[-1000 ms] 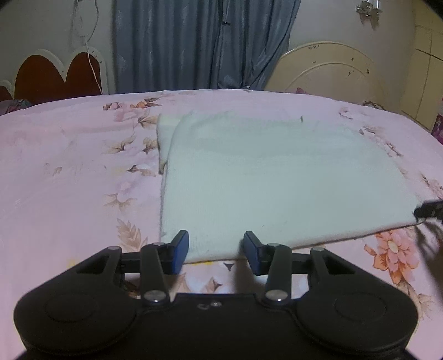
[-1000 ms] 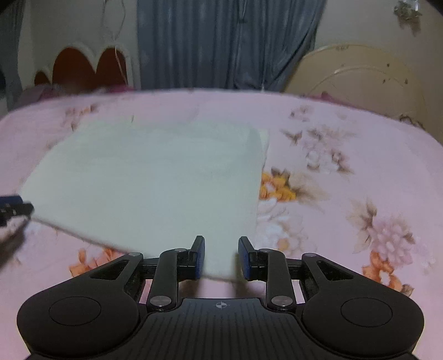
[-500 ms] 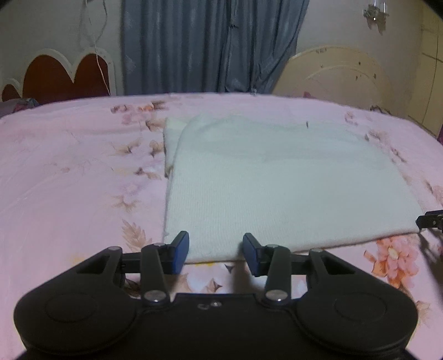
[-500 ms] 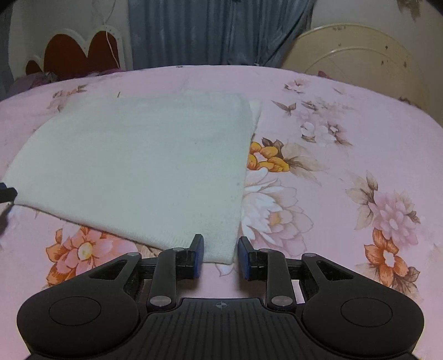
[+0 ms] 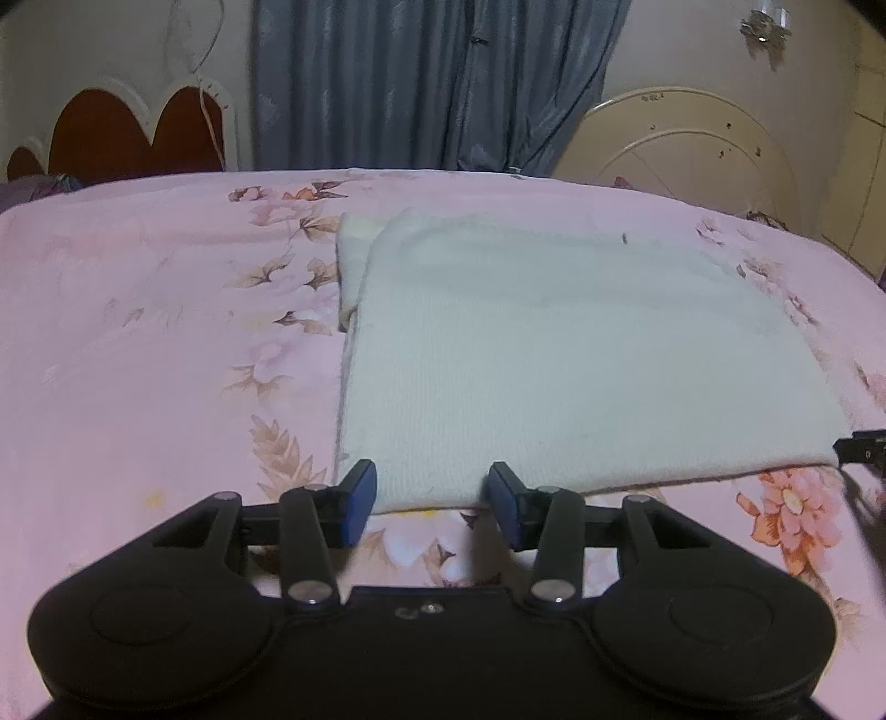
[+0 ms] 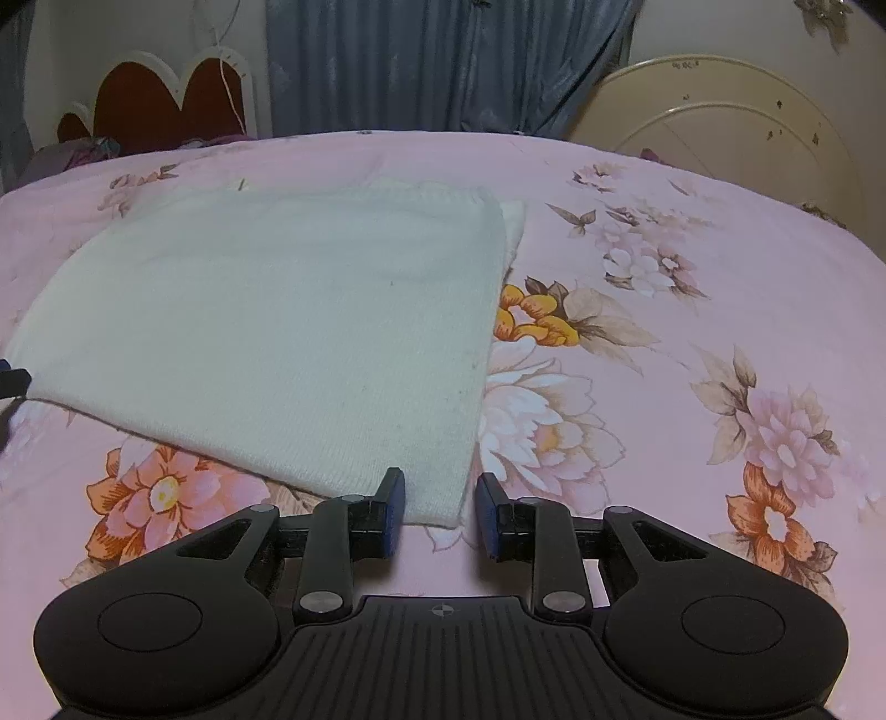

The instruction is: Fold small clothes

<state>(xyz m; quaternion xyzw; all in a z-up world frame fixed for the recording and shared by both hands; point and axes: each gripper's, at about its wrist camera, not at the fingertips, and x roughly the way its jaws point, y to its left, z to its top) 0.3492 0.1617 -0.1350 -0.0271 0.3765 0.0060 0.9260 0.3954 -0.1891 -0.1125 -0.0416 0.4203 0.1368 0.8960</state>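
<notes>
While no writing is readable, both grippers' jaws stand open and empty at the white garment

A bed with a pink flowered sheet fills the foreground. Beyond it at twelve o'clock hang blue-grey curtains against a pale wall. At ten o'clock stands a red scalloped headboard with white trim; at two o'clock a cream arched headboard. Light is dim.
</notes>
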